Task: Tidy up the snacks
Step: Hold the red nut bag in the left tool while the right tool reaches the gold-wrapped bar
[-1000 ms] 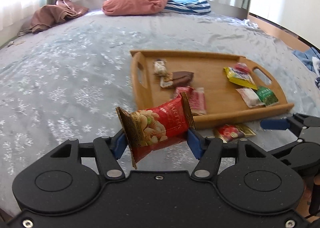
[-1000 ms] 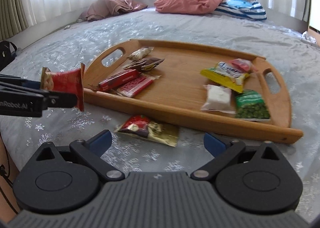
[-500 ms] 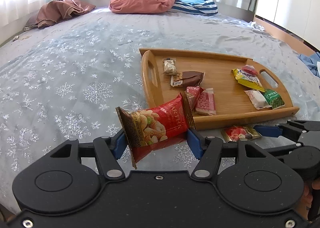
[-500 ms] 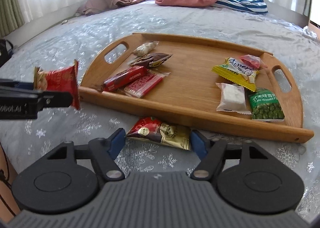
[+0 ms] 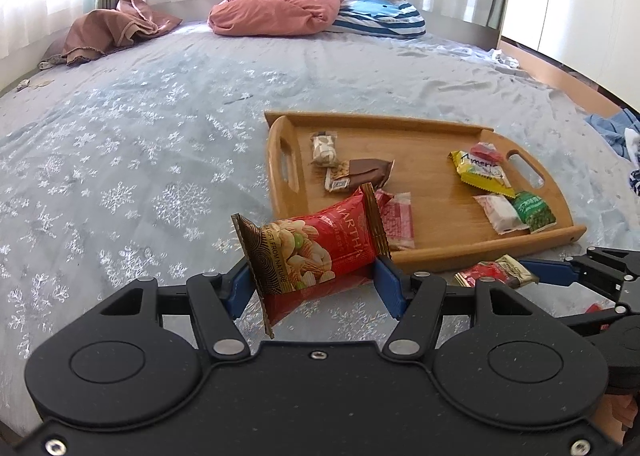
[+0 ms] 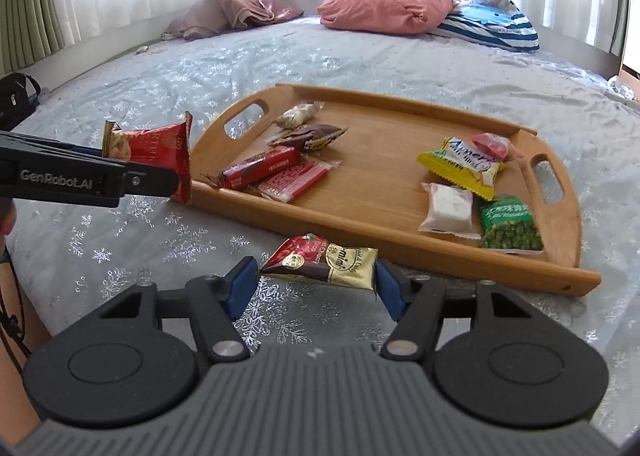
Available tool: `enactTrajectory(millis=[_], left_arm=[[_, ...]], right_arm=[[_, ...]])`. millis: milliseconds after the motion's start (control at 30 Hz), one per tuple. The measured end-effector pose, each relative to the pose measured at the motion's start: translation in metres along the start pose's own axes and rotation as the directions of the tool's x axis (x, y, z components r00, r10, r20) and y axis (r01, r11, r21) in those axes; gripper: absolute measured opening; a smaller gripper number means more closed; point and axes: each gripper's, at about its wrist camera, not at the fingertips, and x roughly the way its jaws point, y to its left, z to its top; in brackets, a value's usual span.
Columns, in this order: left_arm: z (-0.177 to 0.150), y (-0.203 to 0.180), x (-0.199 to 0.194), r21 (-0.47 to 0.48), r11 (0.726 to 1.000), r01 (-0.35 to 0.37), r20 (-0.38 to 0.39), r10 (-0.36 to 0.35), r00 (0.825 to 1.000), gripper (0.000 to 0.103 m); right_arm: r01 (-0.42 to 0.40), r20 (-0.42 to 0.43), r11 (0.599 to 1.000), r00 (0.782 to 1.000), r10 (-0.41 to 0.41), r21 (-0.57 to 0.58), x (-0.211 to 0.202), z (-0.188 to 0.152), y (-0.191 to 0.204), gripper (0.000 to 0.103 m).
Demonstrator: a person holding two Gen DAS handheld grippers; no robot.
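right gripper (image 6: 316,288) jaws closing from wide open, now flanking cherry-drop packet (image 6: 322,262) on bedspread

The red nut packet (image 5: 320,252) stood tilted above the bed, clear of the wooden tray (image 6: 400,224). The red-and-gold cherry drop packet (image 6: 324,262) lay flat on the bed just beside the tray's near rim. Inside the tray lay seven packets: four at its left end, three at its right.
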Motion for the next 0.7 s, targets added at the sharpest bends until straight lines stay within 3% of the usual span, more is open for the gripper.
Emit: enactTrajectory(millis=[200, 600, 700], left_arm=[[0.012, -0.004, -0.001, 0.005, 1.000, 0.023, 0.004, -0.023, 1.000, 0.060], [0.053, -0.018, 0.004, -0.001, 0.996, 0.087, 0.043, -0.087, 0.995, 0.060], [0.063, -0.018, 0.010, -0.026, 0.996, 0.091, 0.036, -0.090, 0.995, 0.060]], right_arm=[[0.012, 0.032, 0.999, 0.999, -0.013, 0.037, -0.018, 0.006, -0.014, 0.067], [0.111, 0.077, 0.983, 0.989, -0.123, 0.143, -0.029, 0.035, -0.068, 0.066], [0.121, 0.072, 0.978, 0.988, -0.135, 0.170, -0.024, 0.045, -0.084, 0.054]])
